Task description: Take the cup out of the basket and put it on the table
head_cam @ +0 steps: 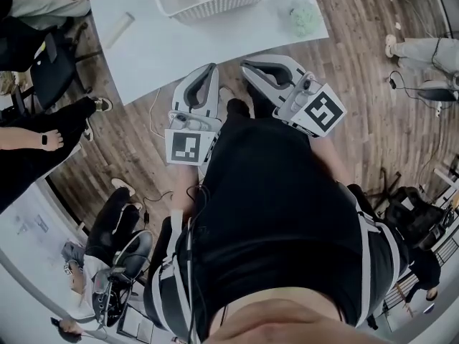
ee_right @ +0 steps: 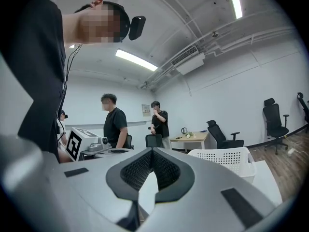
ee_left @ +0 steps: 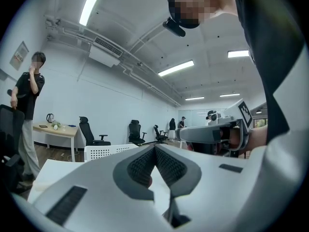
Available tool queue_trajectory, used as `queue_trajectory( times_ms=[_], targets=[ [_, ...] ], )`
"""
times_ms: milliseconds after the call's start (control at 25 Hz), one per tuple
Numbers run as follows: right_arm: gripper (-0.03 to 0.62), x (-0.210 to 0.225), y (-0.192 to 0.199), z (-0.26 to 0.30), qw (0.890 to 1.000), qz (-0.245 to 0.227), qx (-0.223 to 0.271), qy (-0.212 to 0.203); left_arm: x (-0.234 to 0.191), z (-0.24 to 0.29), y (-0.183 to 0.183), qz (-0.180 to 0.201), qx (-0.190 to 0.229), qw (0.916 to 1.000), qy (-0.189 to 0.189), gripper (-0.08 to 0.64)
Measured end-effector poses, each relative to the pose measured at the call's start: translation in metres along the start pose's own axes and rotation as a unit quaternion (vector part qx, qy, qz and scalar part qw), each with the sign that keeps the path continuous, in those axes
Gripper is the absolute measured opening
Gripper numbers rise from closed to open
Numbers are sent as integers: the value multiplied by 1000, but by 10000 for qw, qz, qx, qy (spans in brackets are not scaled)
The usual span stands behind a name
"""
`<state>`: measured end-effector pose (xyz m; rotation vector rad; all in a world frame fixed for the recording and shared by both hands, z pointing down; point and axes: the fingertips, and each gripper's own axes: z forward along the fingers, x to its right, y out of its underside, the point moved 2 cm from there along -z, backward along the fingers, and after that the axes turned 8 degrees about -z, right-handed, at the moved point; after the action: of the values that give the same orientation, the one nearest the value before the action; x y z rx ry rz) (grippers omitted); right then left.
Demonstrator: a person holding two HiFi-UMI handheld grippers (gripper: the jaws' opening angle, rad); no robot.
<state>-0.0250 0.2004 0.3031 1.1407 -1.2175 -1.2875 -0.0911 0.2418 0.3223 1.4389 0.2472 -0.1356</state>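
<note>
Left claw [head_cam: 208, 72] closed, empty, right claw [head_cam: 251, 67] closed, empty, both side by side at near edge of white counter [head_cam: 165, 49], white basket [head_cam: 215, 6] on its far side

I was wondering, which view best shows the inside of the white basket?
The head view: it looks down into the basket, though the frame's top edge crops it. Both gripper views show only its perforated outer wall.

A kettle [ee_left: 49, 117] stands on a wooden desk [ee_left: 67, 128] beside a black office chair [ee_left: 89, 133].
</note>
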Motion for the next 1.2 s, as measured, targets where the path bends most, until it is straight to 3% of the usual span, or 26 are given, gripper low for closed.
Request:
queue_trajectory(
  times_ms=[200,600,1000,1200],
  targets=[
    [18,23,1,-7,9999,8,100,45,5,16,-2,-23,153,9999,25,20],
    [18,81,-8,8,9992,-44,315,-243,-4,65,-20,-54,233,9995,-223,20],
    [18,172,-11,0,9986,22,403,-338,-4,146,-46,-153,361,9986,-345,20],
    [18,208,-2,-9,9984,55,391,-393,-3,179,-51,-515,500,9963,-466,20]
  ],
)
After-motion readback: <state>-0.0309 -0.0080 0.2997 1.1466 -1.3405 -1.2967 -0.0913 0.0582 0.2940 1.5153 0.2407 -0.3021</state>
